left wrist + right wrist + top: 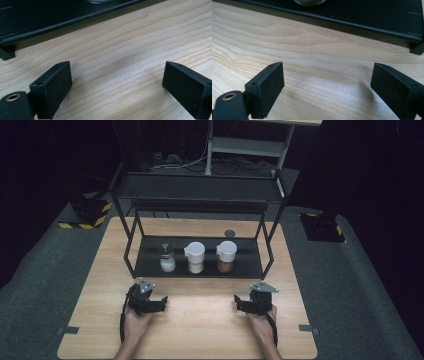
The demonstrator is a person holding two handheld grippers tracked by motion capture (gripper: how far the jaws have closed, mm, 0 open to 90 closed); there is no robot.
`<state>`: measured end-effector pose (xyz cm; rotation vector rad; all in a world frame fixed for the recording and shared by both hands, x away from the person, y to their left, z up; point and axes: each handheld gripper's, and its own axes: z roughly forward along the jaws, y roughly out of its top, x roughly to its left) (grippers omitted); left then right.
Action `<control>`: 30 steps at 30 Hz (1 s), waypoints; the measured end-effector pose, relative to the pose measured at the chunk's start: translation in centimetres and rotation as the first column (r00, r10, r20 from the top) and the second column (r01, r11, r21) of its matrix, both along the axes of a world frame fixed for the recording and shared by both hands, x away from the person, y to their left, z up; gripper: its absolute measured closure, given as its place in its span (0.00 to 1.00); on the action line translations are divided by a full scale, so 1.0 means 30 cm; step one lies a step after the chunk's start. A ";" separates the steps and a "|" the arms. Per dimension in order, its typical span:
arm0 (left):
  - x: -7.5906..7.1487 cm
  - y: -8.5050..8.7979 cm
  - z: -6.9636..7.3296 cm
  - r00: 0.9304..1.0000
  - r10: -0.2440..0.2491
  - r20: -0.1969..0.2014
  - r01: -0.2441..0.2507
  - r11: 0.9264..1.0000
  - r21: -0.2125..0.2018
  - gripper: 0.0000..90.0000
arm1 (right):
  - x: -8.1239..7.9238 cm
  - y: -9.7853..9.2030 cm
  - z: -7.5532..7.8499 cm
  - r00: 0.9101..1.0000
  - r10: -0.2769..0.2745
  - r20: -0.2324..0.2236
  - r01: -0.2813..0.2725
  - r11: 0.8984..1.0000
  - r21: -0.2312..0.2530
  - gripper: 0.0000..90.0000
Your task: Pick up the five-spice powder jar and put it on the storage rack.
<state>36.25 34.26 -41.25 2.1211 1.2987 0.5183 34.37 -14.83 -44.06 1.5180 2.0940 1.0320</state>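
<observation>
Three jars stand in a row on the lower shelf of a black metal rack point(142, 270): a small shaker point(166, 258) with white contents at the left, a white-lidded jar point(195, 257) with pale contents in the middle, and a white-lidded jar point(226, 256) with brown contents at the right. My left gripper point(150, 300) rests on the wooden table just in front of the rack's left end, and its jaws stand wide apart over bare wood point(117, 75). My right gripper point(248, 302) rests in front of the rack's right end, open with nothing between its fingers point(327, 82).
The rack's front rail point(75, 21) runs close ahead of both grippers, seen also as a dark rail point(362, 26) in the right gripper view. The rack has an upper shelf point(200, 187). A small dark disc point(229, 233) lies behind the rack. Grey carpet point(45, 270) surrounds the table.
</observation>
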 end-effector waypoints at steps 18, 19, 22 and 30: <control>-0.001 0.000 0.000 1.000 0.002 0.001 -0.002 1.000 -0.001 0.10 | 0.021 0.045 0.015 1.000 -0.003 -0.031 0.001 0.998 -0.069 0.10; 0.000 0.000 0.000 1.000 0.001 0.001 -0.001 1.000 -0.001 0.10 | 0.021 0.045 0.015 0.999 -0.004 -0.032 0.001 0.998 -0.069 0.10; -0.001 0.000 -0.001 1.000 0.002 0.001 -0.002 1.000 -0.001 0.10 | 0.021 0.045 0.015 0.999 -0.003 -0.032 0.001 0.998 -0.069 0.10; -0.001 0.000 0.000 1.000 0.003 0.001 -0.003 1.000 -0.001 0.10 | 0.021 0.045 0.015 0.999 -0.004 -0.032 0.002 0.998 -0.069 0.10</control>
